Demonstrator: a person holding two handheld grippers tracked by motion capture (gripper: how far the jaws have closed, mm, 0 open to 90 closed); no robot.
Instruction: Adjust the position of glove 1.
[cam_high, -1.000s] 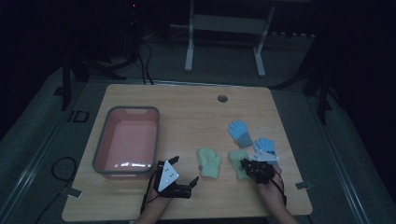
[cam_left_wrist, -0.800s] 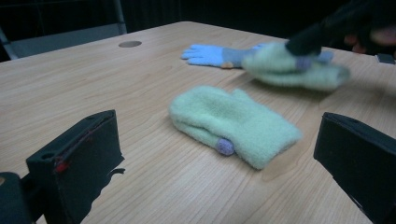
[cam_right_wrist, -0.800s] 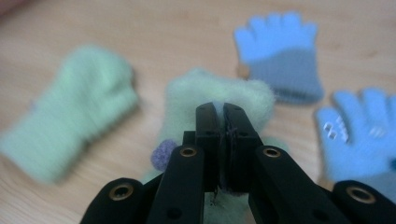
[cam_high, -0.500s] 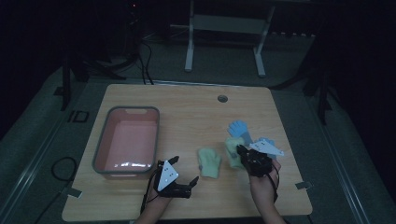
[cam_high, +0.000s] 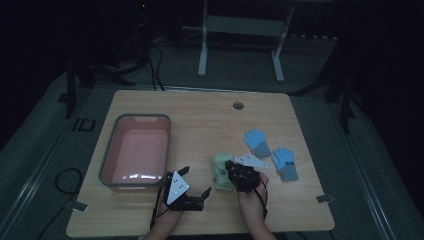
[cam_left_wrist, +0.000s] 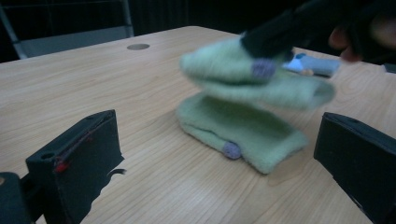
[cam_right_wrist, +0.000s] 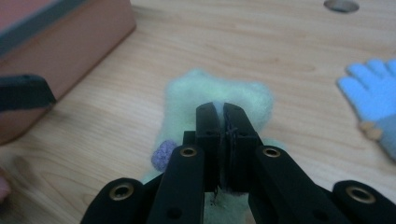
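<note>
While our right gripper (cam_right_wrist: 219, 119) carries one green mitten (cam_left_wrist: 252, 77) above its mate, the pairing step is in hand.

Nearest us, the left gripper (cam_high: 192, 187) rests low by the front edge of the tabletop (cam_high: 200, 120), jaws wide apart, nothing between them. Just past it, our right gripper has its jaws pinched tight on the green mitten's fabric, lifted clear of the wood. The second green mitten (cam_left_wrist: 243, 133) lies flat directly beneath. Beyond, to the right, two blue gloves (cam_high: 272, 152) lie side by side; the pink bin (cam_high: 107, 155) sits left, apparently empty. Next, we judge, the held mitten wants lowering squarely onto its mate, or carrying left to the bin, before the jaws let go.
</note>
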